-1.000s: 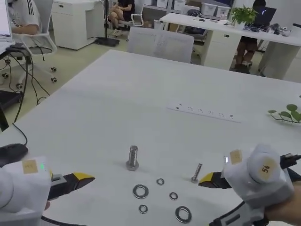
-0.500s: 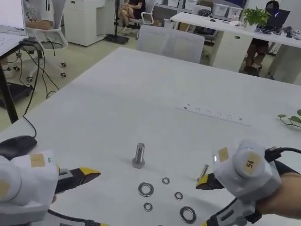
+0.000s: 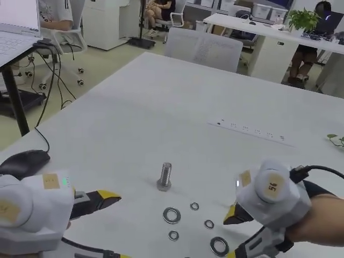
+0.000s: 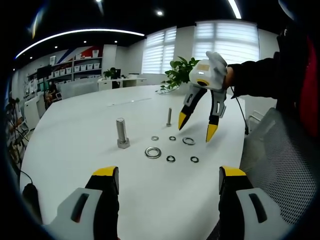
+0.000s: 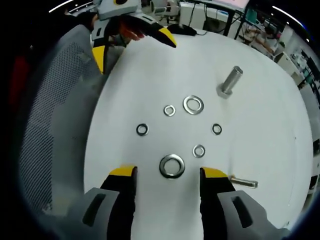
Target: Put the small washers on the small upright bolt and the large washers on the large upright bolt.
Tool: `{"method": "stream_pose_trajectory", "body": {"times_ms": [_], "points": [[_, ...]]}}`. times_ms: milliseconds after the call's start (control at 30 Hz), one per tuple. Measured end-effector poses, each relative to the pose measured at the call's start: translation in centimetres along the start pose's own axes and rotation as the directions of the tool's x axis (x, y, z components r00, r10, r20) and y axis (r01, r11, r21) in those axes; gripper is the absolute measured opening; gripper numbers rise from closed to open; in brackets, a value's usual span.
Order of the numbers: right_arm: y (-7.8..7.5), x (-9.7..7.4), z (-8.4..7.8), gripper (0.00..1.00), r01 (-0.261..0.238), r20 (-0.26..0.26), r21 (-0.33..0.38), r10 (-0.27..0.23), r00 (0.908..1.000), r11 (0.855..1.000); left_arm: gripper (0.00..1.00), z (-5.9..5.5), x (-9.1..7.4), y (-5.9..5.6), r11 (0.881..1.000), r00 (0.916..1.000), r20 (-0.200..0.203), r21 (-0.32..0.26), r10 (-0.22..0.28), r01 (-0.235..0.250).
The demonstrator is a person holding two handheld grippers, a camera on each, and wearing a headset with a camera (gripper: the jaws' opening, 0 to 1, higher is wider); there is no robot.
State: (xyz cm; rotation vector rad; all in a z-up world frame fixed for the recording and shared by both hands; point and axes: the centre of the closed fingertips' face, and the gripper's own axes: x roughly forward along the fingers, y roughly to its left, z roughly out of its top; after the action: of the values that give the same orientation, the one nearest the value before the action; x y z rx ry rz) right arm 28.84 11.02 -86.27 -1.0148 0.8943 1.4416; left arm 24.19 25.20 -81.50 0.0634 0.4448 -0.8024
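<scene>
The desk (image 3: 161,107) lies bare from the large bolt (image 3: 165,177) back to the power strip (image 3: 250,131). 6 washers (image 5: 193,104) lie scattered between the left claw (image 4: 168,172) and right claw (image 4: 196,131), with gaps among them; the small bolt (image 4: 169,117) stands just beside the right claw's jaw.

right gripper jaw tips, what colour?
Yellow, on dark jaws. The right gripper shows it best in the left gripper view.
</scene>
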Motion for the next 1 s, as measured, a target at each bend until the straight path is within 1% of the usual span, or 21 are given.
{"method": "stream_pose_trajectory", "body": {"times_ms": [133, 233, 500, 1000], "points": [[0.1, 0.2, 0.0, 0.46, -0.008, -0.011, -0.002, 0.008, 0.9999, 1.000, 0.82, 0.0, 0.1, -0.1, 1.000, 1.0000, -0.002, 0.001, -0.001, 0.001], [-0.2, 0.4, -0.2, 0.43, 0.001, -0.030, -0.011, -0.002, 0.9995, 1.000, 0.81, -0.1, 0.1, 0.0, 1.000, 1.0000, -0.001, 0.001, 0.001, -0.001], [-0.2, 0.6, -0.2, 0.36, -0.008, -0.051, -0.015, 0.008, 0.9987, 1.000, 0.81, -0.1, 0.1, 0.0, 1.000, 1.0000, -0.002, 0.005, 0.002, -0.002], [-0.2, 1.3, -0.6, 0.31, -0.014, -0.110, -0.037, 0.010, 0.9939, 0.999, 0.80, 0.0, 0.0, 0.1, 1.000, 0.9999, 0.009, 0.005, 0.011, -0.011]]}}
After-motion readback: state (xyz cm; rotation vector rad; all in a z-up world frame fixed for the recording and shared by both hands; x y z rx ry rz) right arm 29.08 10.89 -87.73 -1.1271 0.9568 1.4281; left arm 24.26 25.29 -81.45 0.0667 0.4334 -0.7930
